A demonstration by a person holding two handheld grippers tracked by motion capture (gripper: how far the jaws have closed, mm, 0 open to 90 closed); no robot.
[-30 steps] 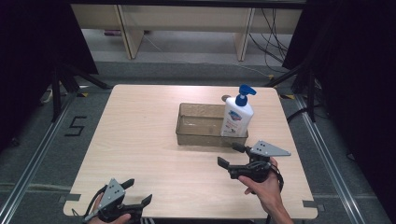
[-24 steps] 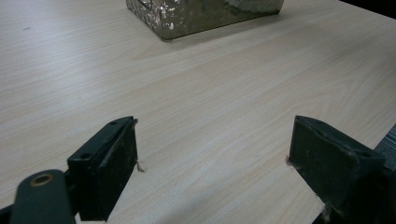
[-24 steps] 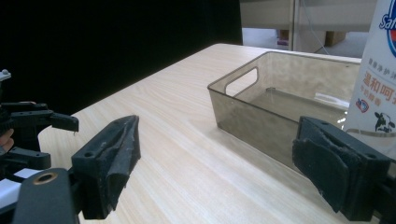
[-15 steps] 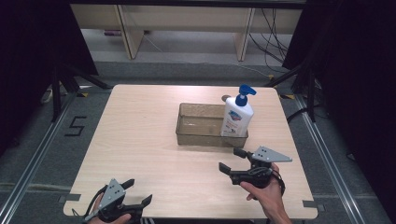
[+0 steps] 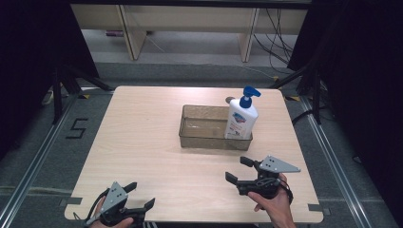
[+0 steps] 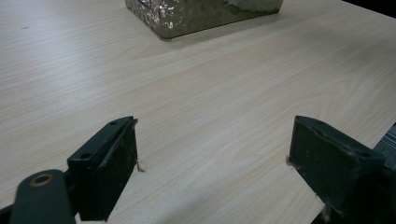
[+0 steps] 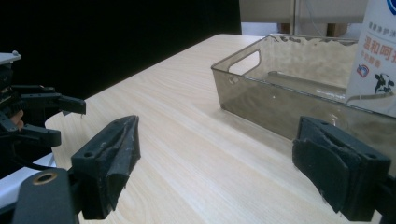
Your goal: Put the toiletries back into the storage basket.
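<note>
Pump bottle [image 5: 241,118] stands upright in the right end of the clear brown bin [image 5: 199,137], which sits right of centre on the desk [image 5: 138,142]. Bottle is white with a blue pump head, spout pointing right in the high view.

Right tongs [image 5: 240,170] hover just in front of the bin's near wall, jaws wide apart, nothing between them. In the right gripper view the bin wall [image 7: 280,102] and the bottle's label [image 7: 373,60] sit ahead, the bottle off towards the right jaw. Left tongs [image 5: 142,195] rest low at the near left edge of the desk, jaws also apart and empty, well apart from the bin.

Risks, as judged from this layout:
- Bottle is tall and top-heavy with the pump on; a low pinch or a sideways nudge from one jaw probably tips it against the bin wall
- The near wall stands between the right tongs and the bottle body; a level approach likely strikes the wall and shoves the light bin across the desk
- Smooth rounded plastic may slip or rotate in flat pads if gripped off-centre
- Gripping the pump head could press it and dispense liquid
- Left tongs too far off to steady the bin
</note>
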